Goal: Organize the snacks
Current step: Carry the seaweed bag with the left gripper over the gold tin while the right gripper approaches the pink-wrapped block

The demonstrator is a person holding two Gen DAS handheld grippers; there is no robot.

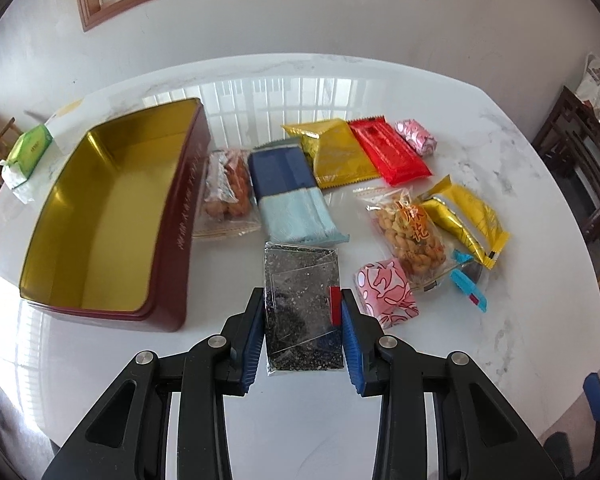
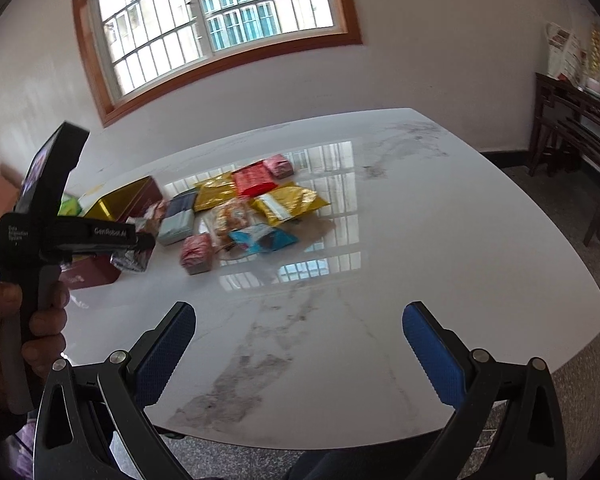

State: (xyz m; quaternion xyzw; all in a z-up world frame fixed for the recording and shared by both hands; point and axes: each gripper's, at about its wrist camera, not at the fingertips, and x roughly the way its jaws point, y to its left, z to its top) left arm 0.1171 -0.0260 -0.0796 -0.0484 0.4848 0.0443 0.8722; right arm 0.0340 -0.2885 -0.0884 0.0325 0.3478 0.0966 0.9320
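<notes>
The tin (image 1: 100, 216) on the left of the desk (image 1: 380, 420) is empty, so sorting has barely begun. The left gripper (image 1: 302, 312) has its jaws clamped on a clear dark-speckled packet (image 1: 300, 300), lifted beside the tin. About ten snacks (image 1: 380, 184) remain spread to the right, and the right gripper (image 2: 298, 340) waits with jaws wide and empty.

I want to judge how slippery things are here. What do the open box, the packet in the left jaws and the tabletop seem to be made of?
Open box: probably metal tin; its gold inside is shiny, its outside dark red.
Packet: clear glossy plastic film, dark speckled contents visible through it.
Tabletop: polished white marble or a lookalike, grey-veined, mirroring the window.
</notes>
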